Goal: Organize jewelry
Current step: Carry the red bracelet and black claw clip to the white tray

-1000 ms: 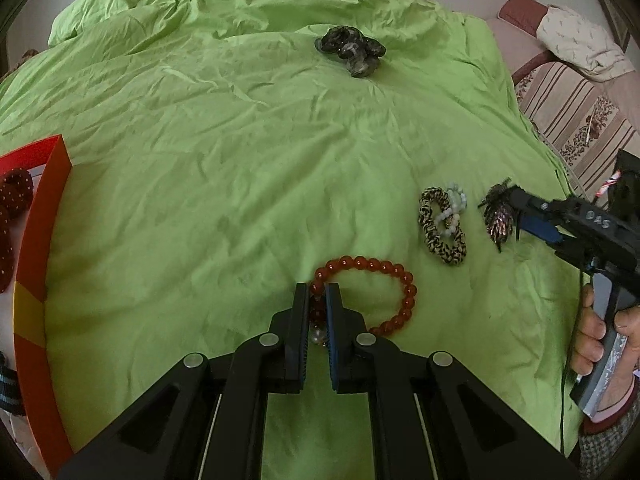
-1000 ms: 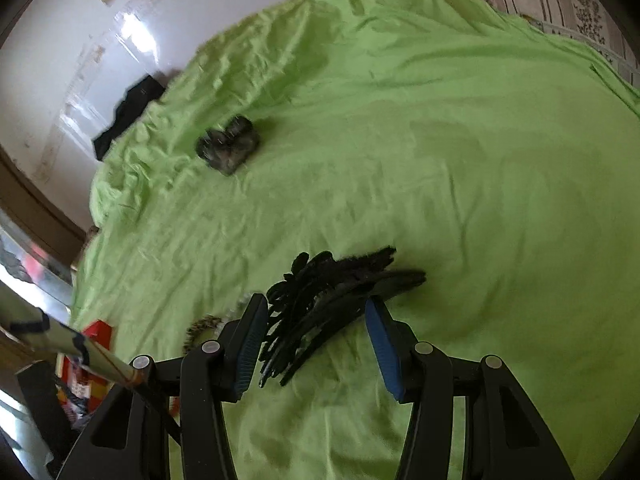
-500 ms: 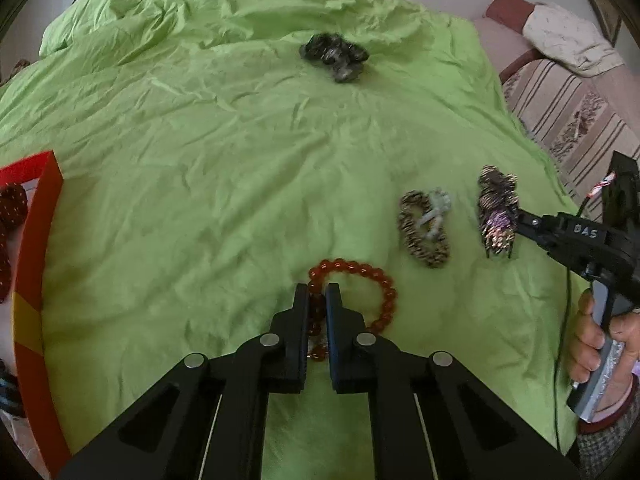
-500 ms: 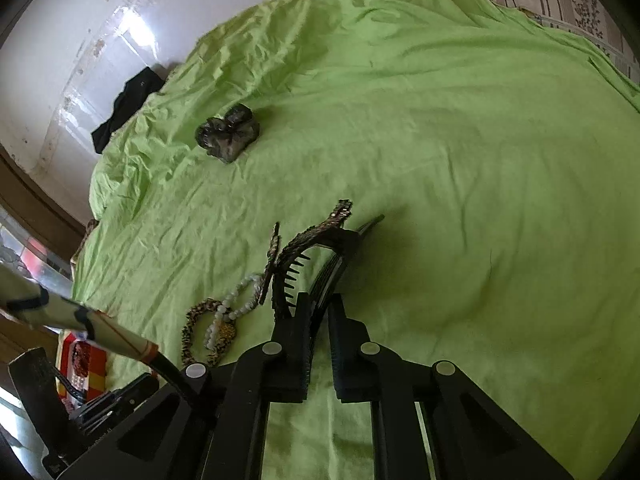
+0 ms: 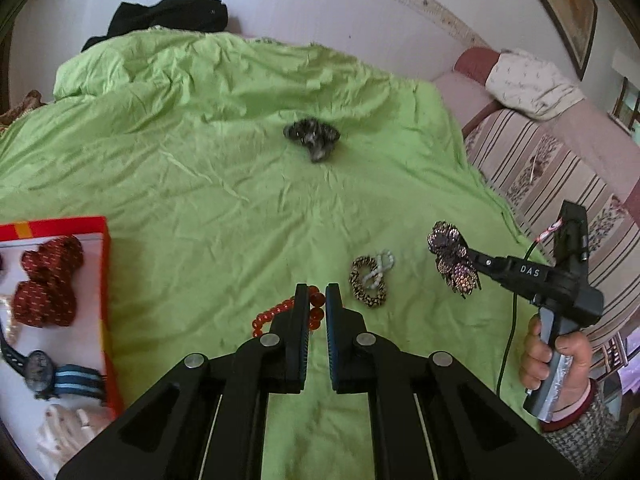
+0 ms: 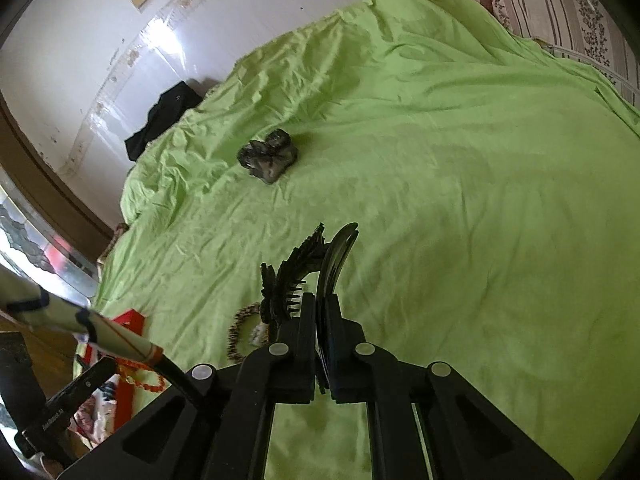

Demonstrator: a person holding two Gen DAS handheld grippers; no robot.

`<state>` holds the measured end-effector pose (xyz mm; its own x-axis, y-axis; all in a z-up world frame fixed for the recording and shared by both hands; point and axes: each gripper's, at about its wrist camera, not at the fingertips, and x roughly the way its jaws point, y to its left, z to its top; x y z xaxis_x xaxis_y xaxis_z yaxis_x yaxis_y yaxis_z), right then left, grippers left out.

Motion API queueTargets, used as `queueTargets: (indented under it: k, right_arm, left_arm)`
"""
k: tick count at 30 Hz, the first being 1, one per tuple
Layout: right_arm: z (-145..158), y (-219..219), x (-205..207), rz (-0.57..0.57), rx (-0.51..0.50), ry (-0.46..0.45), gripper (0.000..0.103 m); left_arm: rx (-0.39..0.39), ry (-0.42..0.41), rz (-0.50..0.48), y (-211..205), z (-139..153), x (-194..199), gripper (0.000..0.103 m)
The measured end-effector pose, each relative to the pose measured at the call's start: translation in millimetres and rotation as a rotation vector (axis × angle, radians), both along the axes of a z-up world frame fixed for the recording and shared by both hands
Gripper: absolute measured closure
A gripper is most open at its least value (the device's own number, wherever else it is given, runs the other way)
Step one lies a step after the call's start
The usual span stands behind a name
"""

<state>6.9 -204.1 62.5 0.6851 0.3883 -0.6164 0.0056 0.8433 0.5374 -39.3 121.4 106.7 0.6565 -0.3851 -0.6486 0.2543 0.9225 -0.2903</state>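
Note:
My left gripper (image 5: pixel 317 294) is shut on a red bead bracelet (image 5: pixel 276 314) and holds it lifted above the green bedspread. My right gripper (image 6: pixel 320 300) is shut on a black beaded hair clip (image 6: pixel 304 268); the clip also shows in the left wrist view (image 5: pixel 454 262), held up in the air. A leopard-print scrunchie with pale beads (image 5: pixel 370 278) lies on the bed between the grippers. A dark stone bracelet (image 5: pixel 314 138) lies farther back. The red jewelry box (image 5: pixel 106 312) is at the left edge, holding a red bow (image 5: pixel 50 280) and a watch (image 5: pixel 44 368).
The green bedspread (image 5: pixel 200 184) covers the whole bed. A striped sofa (image 5: pixel 560 176) with a white cloth runs along the right. Black clothing (image 5: pixel 168 16) lies at the head of the bed against the wall.
My left gripper lifted the red bracelet and drew back toward the red box. My right gripper closed on the hair clip and raised it off the bed.

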Motion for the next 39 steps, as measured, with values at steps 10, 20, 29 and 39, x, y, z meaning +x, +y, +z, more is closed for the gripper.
queueTargets:
  k: [10,20,29,39]
  right_arm:
    - [16,36,-20,0.091,0.056,-0.025,0.098]
    - [42,123,-34,0.267,0.075,-0.038,0.098]
    - [52,241,-45,0.490,0.033,-0.030,0.098]
    - [39,357,-66,0.737,0.024,0.004,0.098]
  left_arm:
    - [0.000,-0.049,0.074,54,41,-34,0.096]
    - [0.036,-0.036,0.251,145,58,-57,0.096]
    - [0.047,0.085,0.441,233,23,-47,0.096]
    - [0.038,0.248,0.528,279,-6,-56,0.096]
